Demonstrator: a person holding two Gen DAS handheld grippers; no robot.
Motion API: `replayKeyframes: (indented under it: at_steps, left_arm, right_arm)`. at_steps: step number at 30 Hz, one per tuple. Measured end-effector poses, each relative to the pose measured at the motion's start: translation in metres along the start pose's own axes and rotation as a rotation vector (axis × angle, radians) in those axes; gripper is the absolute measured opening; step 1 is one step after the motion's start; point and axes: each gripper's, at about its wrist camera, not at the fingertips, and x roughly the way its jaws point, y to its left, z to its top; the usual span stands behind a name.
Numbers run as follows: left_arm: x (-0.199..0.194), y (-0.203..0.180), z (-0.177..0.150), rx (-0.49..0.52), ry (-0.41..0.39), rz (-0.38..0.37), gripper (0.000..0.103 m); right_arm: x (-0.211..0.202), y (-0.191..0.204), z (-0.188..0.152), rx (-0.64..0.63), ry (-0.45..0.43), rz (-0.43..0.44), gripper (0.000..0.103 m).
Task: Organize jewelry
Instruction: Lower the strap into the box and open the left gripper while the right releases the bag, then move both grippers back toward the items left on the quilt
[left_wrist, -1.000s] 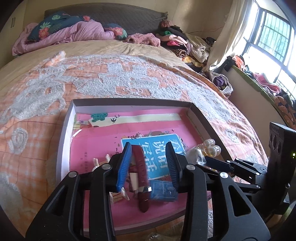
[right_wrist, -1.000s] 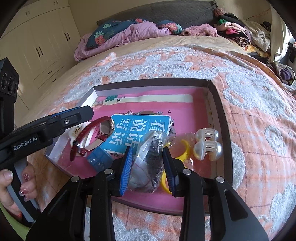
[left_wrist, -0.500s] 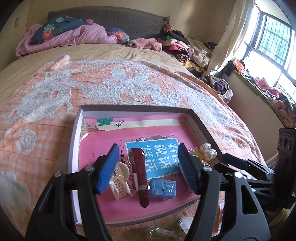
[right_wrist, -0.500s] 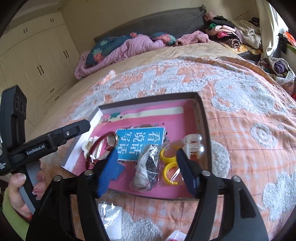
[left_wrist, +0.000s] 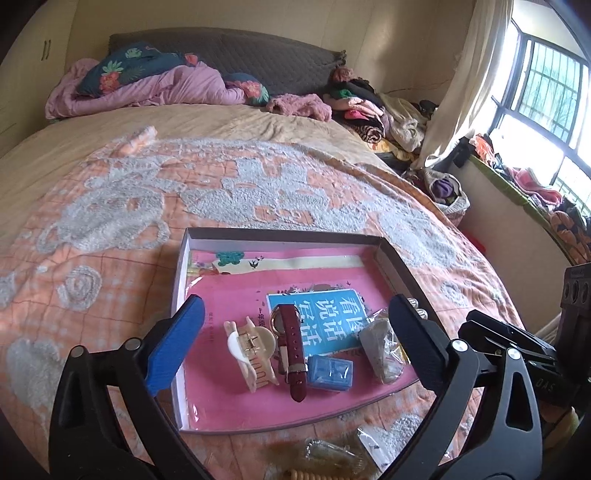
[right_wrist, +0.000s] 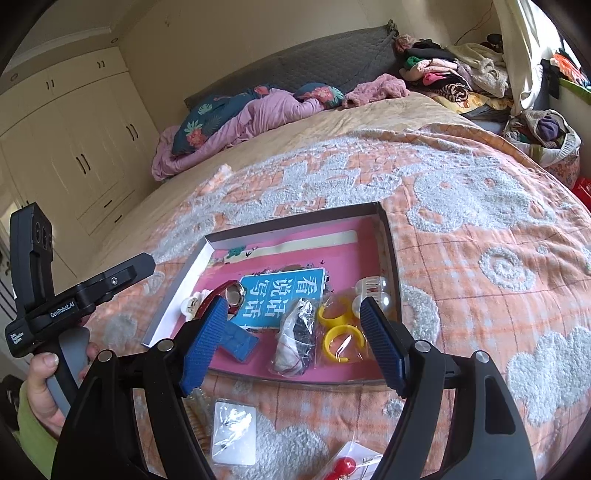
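A shallow box (left_wrist: 280, 239) (right_wrist: 295, 225) with a pink lining lies on the bed. In it lie a dark red watch (left_wrist: 293, 349) (right_wrist: 231, 295), a cream hair claw (left_wrist: 249, 350), a small blue case (left_wrist: 330, 373) (right_wrist: 240, 341), a clear bag of dark jewelry (right_wrist: 297, 336) (left_wrist: 380, 349), yellow rings (right_wrist: 341, 341) and clear round cases (right_wrist: 373, 291). My left gripper (left_wrist: 295, 347) is open and empty above the box's near side. My right gripper (right_wrist: 291, 345) is open and empty above the box's near edge.
Small plastic bags lie on the bedspread in front of the box: a white one (right_wrist: 234, 432), one with red beads (right_wrist: 343, 465), a beige coil (left_wrist: 306, 474). Pillows and quilt (left_wrist: 147, 88) lie at the headboard, clothes (left_wrist: 369, 107) at the far right.
Both grippers opened and drew back from the box. The left one let go of the watch, the right one let go of the clear bag; both items now lie in the box.
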Motion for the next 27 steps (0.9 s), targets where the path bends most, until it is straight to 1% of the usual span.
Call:
replayKeyframes:
  at_steps: [14,21,27]
  left_arm:
    - [-0.032,0.006,-0.001,-0.035,-0.052,-0.007,0.093]
    - [-0.052,0.008,-0.003,-0.043,-0.085,-0.009,0.093]
    - [-0.06,0.006,-0.006,-0.041,-0.088,-0.011,0.093]
  right_arm:
    - [-0.031,0.011,-0.002,-0.015,-0.048,0.007,0.073]
    - [-0.041,0.017,-0.005,-0.025,-0.05,0.014,0.073]
    - [-0.05,0.024,-0.009,-0.043,-0.054,0.021,0.073]
